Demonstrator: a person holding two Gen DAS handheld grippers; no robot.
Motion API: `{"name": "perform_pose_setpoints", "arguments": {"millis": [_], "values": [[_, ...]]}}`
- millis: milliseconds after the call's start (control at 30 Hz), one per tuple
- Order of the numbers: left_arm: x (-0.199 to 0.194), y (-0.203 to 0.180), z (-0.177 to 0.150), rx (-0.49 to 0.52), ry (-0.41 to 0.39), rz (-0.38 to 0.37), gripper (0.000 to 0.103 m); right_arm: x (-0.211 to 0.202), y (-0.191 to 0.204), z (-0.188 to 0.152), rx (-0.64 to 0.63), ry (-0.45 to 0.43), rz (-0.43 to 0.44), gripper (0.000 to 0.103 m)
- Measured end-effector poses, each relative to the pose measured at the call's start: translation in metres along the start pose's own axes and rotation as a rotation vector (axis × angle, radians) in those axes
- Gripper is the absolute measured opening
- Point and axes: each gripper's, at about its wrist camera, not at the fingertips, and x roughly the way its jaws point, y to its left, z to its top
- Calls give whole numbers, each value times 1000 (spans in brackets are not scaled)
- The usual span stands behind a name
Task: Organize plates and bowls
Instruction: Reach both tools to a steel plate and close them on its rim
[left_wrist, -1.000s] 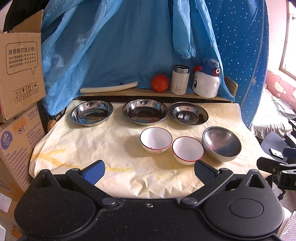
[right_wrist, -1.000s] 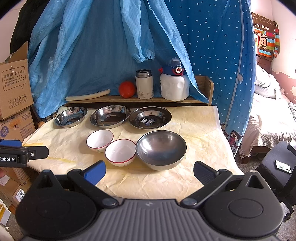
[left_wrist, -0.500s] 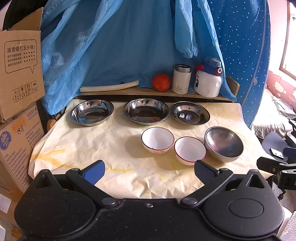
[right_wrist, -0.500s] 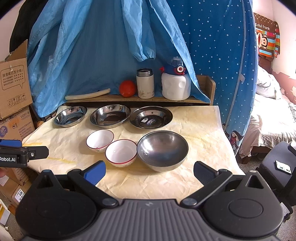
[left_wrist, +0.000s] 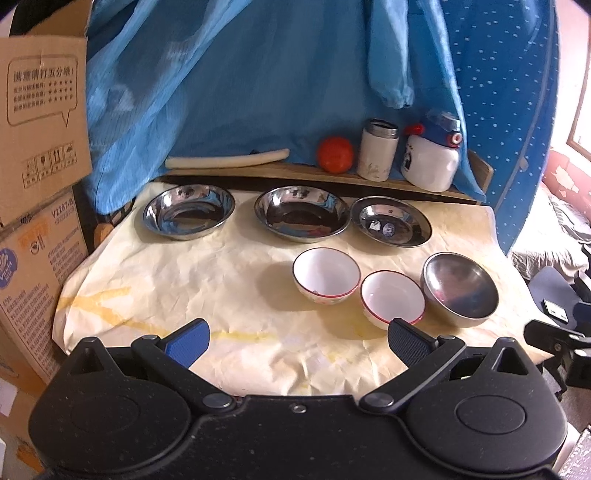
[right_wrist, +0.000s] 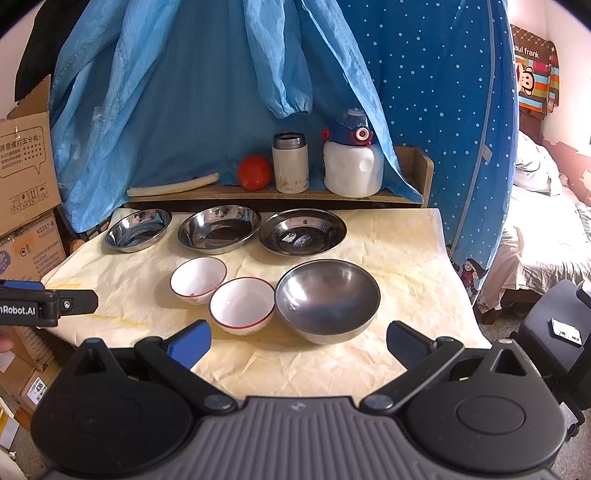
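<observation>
Three steel plates stand in a back row on the paper-covered table (left_wrist: 155, 295): left plate (left_wrist: 189, 217), middle plate (left_wrist: 302, 213), right plate (left_wrist: 390, 226). In front of them sit two white red-rimmed bowls (left_wrist: 326, 275) (left_wrist: 392, 303) and a deep steel bowl (left_wrist: 460, 288). My left gripper (left_wrist: 295, 341) hovers open over the table's near edge, empty. My right gripper (right_wrist: 297, 341) is open too, just short of the steel bowl (right_wrist: 328, 300) and the nearer white bowl (right_wrist: 242, 305); the left gripper shows at this view's left edge (right_wrist: 48, 304).
A wooden shelf (right_wrist: 273, 194) behind the plates carries a white rod, a red ball (right_wrist: 254, 172), a white flask (right_wrist: 290, 162) and a white bottle (right_wrist: 352, 166). Blue cloth hangs behind. Cardboard boxes (left_wrist: 33, 155) stack at left; a bed (right_wrist: 546, 221) and dark chair (right_wrist: 554, 325) are right.
Both grippers have crept slightly forward toward the table; the dishes look a little larger. Nothing on the table has moved.
</observation>
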Motion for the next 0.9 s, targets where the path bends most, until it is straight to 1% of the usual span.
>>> {"name": "perform_pose_setpoints", "arguments": {"millis": [200, 367, 567, 667, 767, 900], "values": [[17, 14, 19, -52, 28, 1, 102, 6, 0, 12, -46, -8, -3, 103], [39, 18, 41, -70, 43, 35, 102, 24, -8, 33, -61, -10, 21, 103], [71, 16, 68, -105, 49, 87, 102, 69, -16, 68, -107, -1, 103, 103], [89, 17, 82, -131, 57, 117, 102, 92, -14, 89, -152, 0, 170, 103], [104, 22, 93, -165, 65, 162, 102, 119, -6, 106, -197, 17, 226, 103], [119, 42, 104, -225, 79, 236, 102, 148, 13, 128, -249, 31, 285, 103]]}}
